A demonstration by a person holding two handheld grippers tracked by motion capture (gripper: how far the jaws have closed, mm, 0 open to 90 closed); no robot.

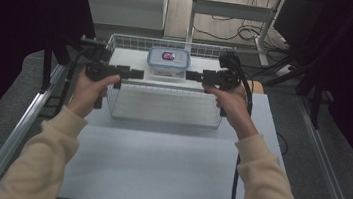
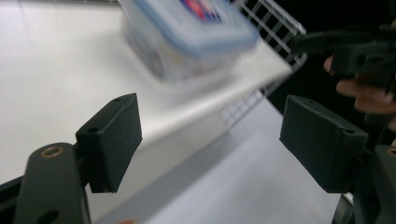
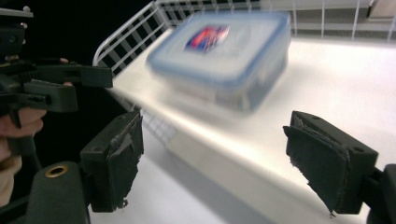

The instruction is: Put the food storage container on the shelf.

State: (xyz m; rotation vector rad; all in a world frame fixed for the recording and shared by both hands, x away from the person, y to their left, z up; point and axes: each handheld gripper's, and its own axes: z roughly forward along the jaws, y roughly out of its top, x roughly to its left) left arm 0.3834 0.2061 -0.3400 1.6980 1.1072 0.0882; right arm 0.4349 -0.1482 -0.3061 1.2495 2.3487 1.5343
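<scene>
A clear plastic box with a blue-rimmed lid and a red-and-blue label (image 1: 168, 61) sits at the back of a white wire basket (image 1: 165, 89) on the table. My left gripper (image 1: 134, 73) is held over the basket's left rim, pointing right. My right gripper (image 1: 191, 75) is over the right side, pointing left. Both face each other just in front of the box. In the left gripper view the jaws (image 2: 215, 135) stand wide open, the box (image 2: 187, 32) beyond them. The right gripper view has its open gripper (image 3: 219, 154) with worn pads (image 3: 119, 149), the box (image 3: 224, 56) ahead.
The basket stands on a white table (image 1: 157, 163) with metal rails (image 1: 20, 127) along its sides. Dark curtains hang left and right. Behind the table are a desk frame (image 1: 232, 10) and floor cables (image 1: 242, 34). The basket's wire walls rise around the box.
</scene>
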